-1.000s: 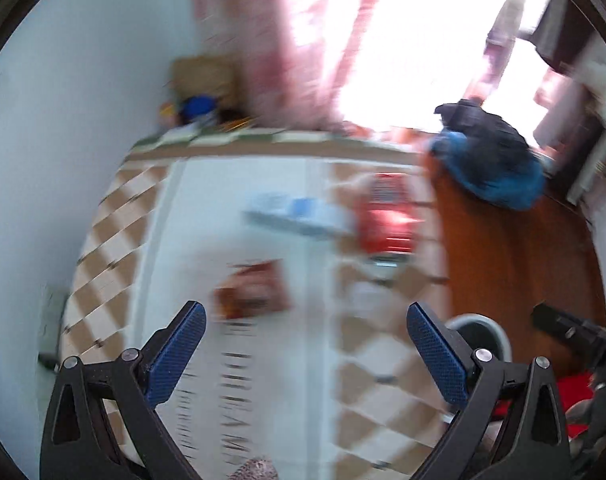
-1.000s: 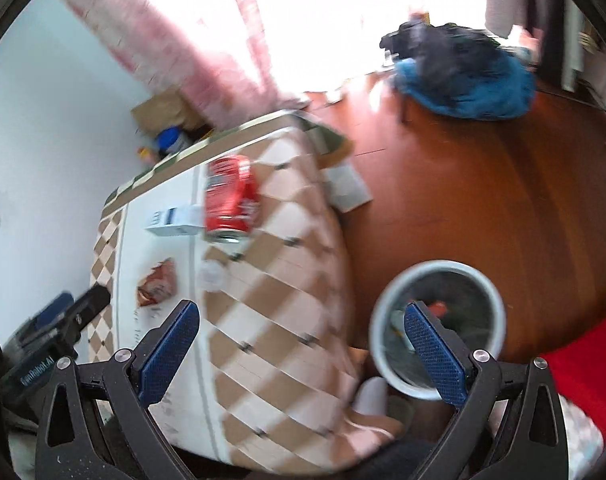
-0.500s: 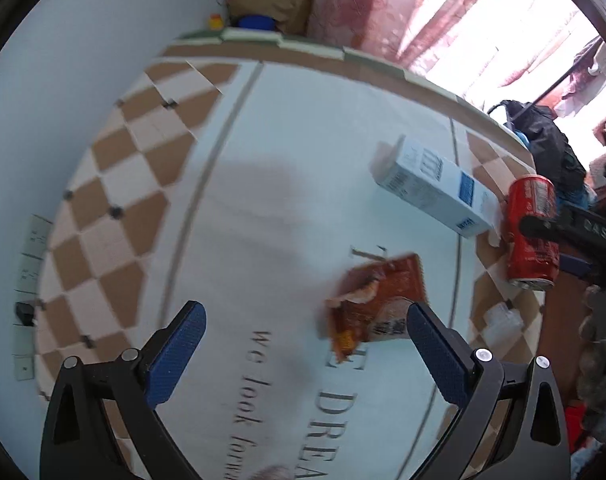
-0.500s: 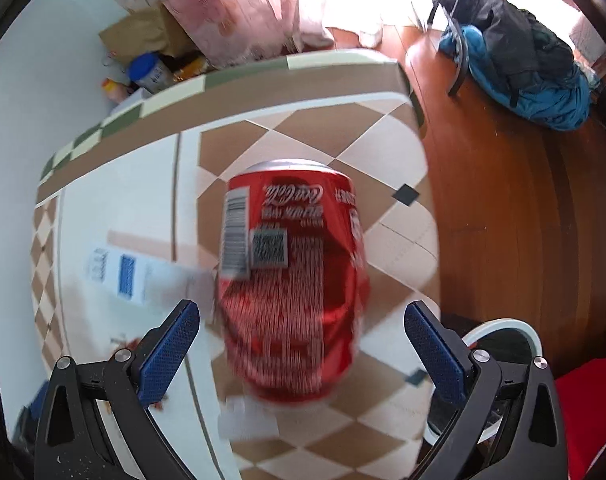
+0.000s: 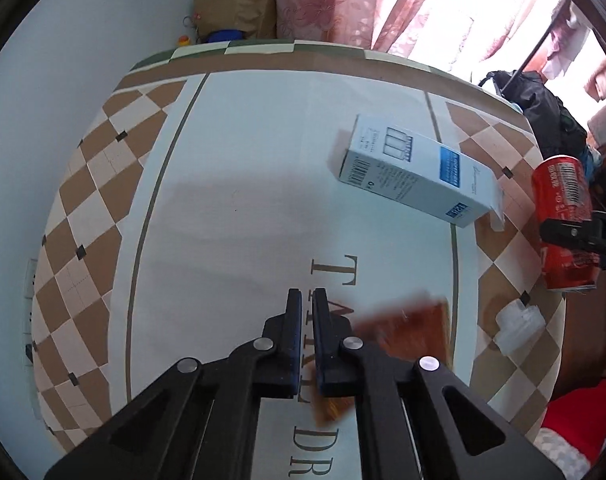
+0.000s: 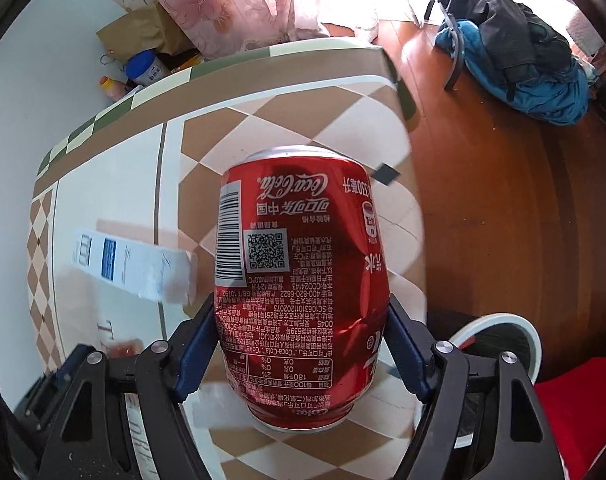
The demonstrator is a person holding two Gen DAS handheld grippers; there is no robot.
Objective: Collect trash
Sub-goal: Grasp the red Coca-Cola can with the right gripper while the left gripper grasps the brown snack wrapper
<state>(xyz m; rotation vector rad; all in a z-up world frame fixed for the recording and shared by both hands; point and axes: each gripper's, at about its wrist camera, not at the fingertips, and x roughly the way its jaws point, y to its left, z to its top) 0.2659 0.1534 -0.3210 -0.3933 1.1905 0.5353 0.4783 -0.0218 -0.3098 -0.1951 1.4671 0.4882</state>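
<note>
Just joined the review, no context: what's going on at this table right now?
A person is clearing trash off a table with two handheld grippers. The right gripper is closing its jaws around a red cola can, pads at its sides. The left gripper has shut down by a brown snack wrapper; whether it caught an edge is unclear. A white carton and a small plastic piece still lie on the table. A bin waits below.

The worktop (image 5: pixel 239 200) wears a cloth with a white lettered middle and a brown-and-cream diamond border. On it lie a white and blue carton (image 5: pixel 415 176) on its side, a red cola can (image 6: pixel 303 288) on the diamond border, a blurred orange-brown wrapper (image 5: pixel 415 332), and a small clear plastic piece (image 5: pixel 519 324) near the edge.
</note>
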